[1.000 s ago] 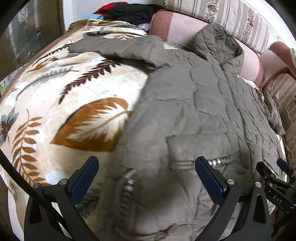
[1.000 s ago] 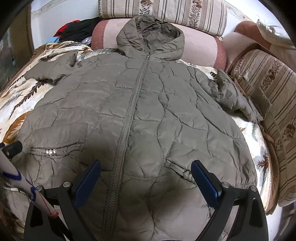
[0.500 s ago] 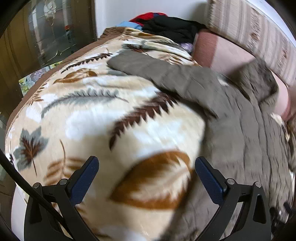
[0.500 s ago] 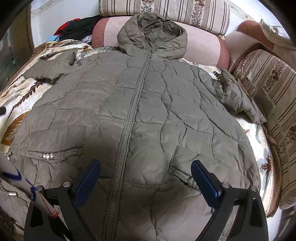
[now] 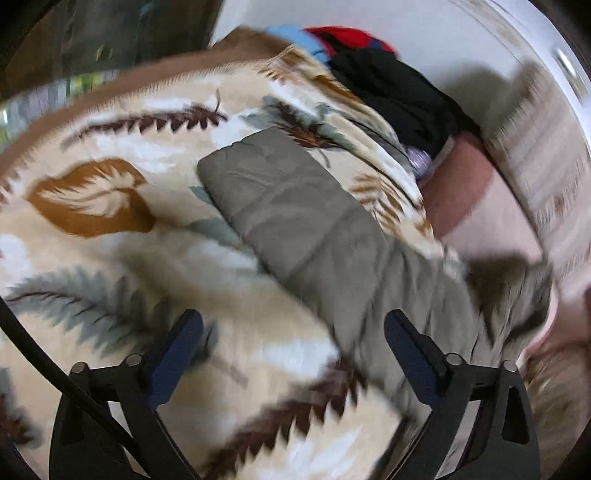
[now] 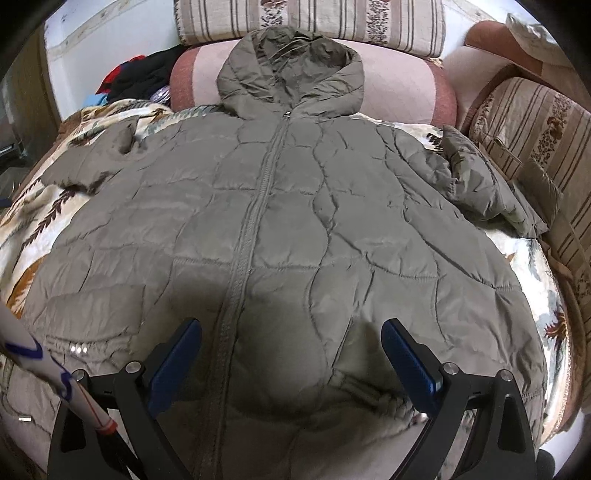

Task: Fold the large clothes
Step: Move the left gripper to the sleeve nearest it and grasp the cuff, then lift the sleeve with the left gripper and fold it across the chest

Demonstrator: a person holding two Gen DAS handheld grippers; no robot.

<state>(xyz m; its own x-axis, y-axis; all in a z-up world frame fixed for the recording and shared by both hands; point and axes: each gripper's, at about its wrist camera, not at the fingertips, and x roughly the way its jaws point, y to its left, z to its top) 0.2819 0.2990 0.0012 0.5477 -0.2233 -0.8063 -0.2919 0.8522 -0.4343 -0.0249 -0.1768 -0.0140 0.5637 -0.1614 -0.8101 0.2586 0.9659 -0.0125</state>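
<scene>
An olive quilted hooded jacket (image 6: 288, 229) lies flat, front up and zipped, on a leaf-patterned blanket (image 6: 44, 218), its hood against a pink bolster. My right gripper (image 6: 291, 350) is open and empty, hovering over the jacket's lower front beside the zipper. My left gripper (image 5: 293, 354) is open and empty above the blanket (image 5: 110, 236), close to the jacket's left sleeve (image 5: 295, 218), which stretches out flat toward the far left. The left wrist view is motion-blurred. The jacket's right sleeve (image 6: 480, 184) lies bunched at the right.
A pile of black, red and blue clothes (image 5: 380, 77) sits at the back left corner. Striped cushions (image 6: 310, 18) line the back and the right side (image 6: 535, 140). A pink bolster (image 6: 399, 85) lies under the hood. A white pole (image 6: 55, 373) crosses the lower left.
My left gripper has swung left and forward, from the jacket's lower pocket area to the outstretched left sleeve. My right gripper has moved slightly forward over the jacket. Both stay open.
</scene>
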